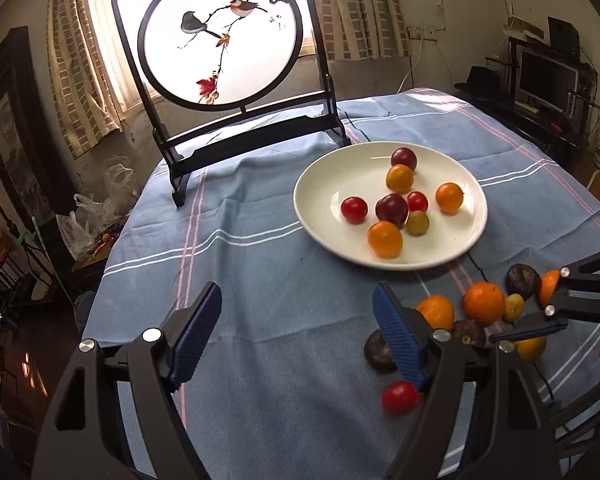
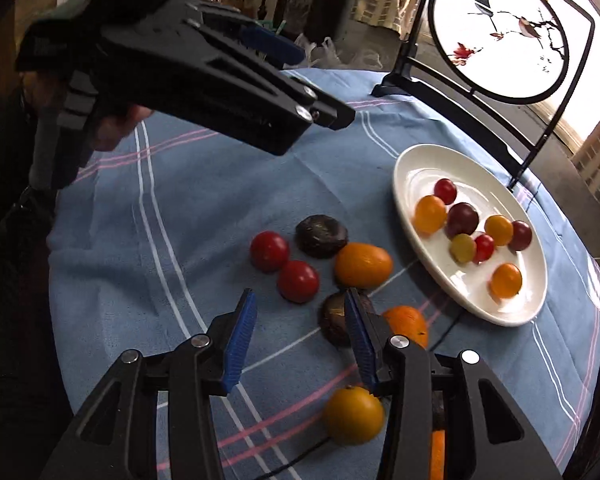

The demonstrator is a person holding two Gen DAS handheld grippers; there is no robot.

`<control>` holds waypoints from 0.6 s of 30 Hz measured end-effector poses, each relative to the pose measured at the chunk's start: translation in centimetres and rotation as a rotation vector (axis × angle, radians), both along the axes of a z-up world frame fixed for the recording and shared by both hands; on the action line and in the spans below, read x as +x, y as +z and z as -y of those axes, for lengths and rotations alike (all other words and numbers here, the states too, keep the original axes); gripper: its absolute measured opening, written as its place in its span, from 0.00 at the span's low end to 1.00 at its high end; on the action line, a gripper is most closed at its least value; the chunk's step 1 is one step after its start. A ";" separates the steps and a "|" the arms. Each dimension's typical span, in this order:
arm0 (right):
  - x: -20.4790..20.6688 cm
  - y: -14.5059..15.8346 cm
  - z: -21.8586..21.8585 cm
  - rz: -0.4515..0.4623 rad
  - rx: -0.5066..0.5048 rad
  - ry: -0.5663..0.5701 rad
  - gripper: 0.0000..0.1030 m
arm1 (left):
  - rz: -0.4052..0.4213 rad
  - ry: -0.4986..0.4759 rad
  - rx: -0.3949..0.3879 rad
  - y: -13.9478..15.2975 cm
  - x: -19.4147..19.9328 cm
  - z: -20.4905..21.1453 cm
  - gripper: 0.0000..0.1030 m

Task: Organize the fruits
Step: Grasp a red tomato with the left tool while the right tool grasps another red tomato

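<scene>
Left gripper (image 1: 296, 332): ribbed blue jaws apart, empty.
Right gripper (image 2: 300, 338): jaws apart, empty.
Plate (image 1: 324, 184): round, glossy white, eight small smooth fruits, beyond both jaws.
Loose fruits (image 2: 363, 265): on blue woven tablecloth (image 1: 260, 280), just ahead of right jaws.

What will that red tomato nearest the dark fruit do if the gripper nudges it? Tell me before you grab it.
The red tomato looks round and smooth, so a nudge would probably roll it across the blue tablecloth. Its glossy skin may slip between the ribbed pads. It sits close beside a second red tomato, which it might bump.
</scene>
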State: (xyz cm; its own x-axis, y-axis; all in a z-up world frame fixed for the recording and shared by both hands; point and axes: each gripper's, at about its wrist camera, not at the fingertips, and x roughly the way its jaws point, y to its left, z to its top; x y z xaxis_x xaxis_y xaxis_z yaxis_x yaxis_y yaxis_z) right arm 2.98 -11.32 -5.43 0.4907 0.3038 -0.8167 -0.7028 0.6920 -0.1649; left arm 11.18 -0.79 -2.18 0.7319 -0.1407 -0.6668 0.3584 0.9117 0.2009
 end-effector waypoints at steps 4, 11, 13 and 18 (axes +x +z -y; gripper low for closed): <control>1.7 -1.5 -1.6 -0.044 -0.029 0.012 0.43 | -0.029 -0.005 0.013 -0.8 -1.0 -1.6 0.75; 3.3 -2.3 -1.3 -0.078 -0.026 -0.011 0.24 | -0.101 -0.103 0.023 -2.9 -2.3 -1.1 0.76; 2.6 -1.2 -0.5 -0.048 -0.015 -0.013 0.24 | -0.122 -0.138 0.011 -3.2 -2.7 -0.5 0.76; 1.3 1.5 2.2 -0.006 0.032 -0.062 0.24 | -0.171 -0.229 0.028 -4.8 -4.1 1.8 0.76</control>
